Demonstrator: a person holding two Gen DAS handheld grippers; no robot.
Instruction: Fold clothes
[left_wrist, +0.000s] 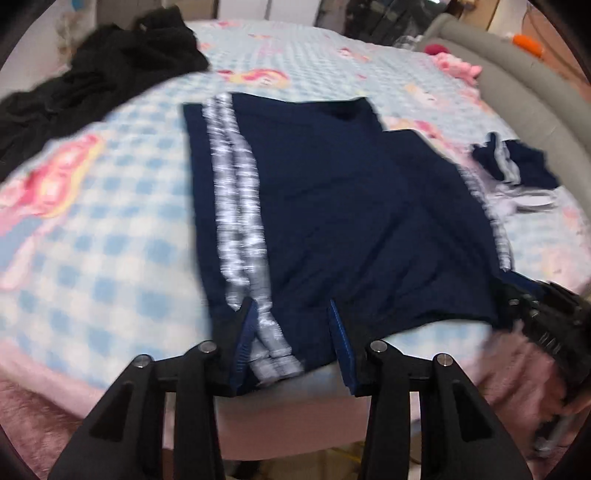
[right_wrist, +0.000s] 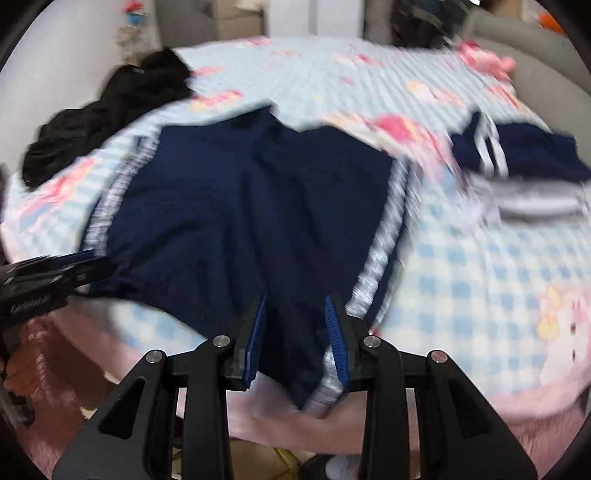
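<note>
A navy garment (left_wrist: 332, 206) with white side stripes lies spread flat on the bed, its near hem at the mattress edge. My left gripper (left_wrist: 291, 325) is shut on the hem's left corner, and the striped edge bunches between its blue pads (left_wrist: 245, 332). My right gripper (right_wrist: 295, 321) is shut on the right corner of the same navy garment (right_wrist: 207, 206), with a fold of cloth and stripe hanging between its pads (right_wrist: 334, 325). Each gripper shows in the other's view: the right gripper (left_wrist: 546, 314) at the hem's right end, the left gripper (right_wrist: 48, 280) at its left end.
The bed has a blue-and-white check sheet (left_wrist: 110, 258) with pink prints. A heap of black clothes (left_wrist: 110, 70) lies at the far left. A small folded pile of navy and white clothes (right_wrist: 524, 158) sits at the right. A grey padded bed frame (left_wrist: 517, 96) curves behind.
</note>
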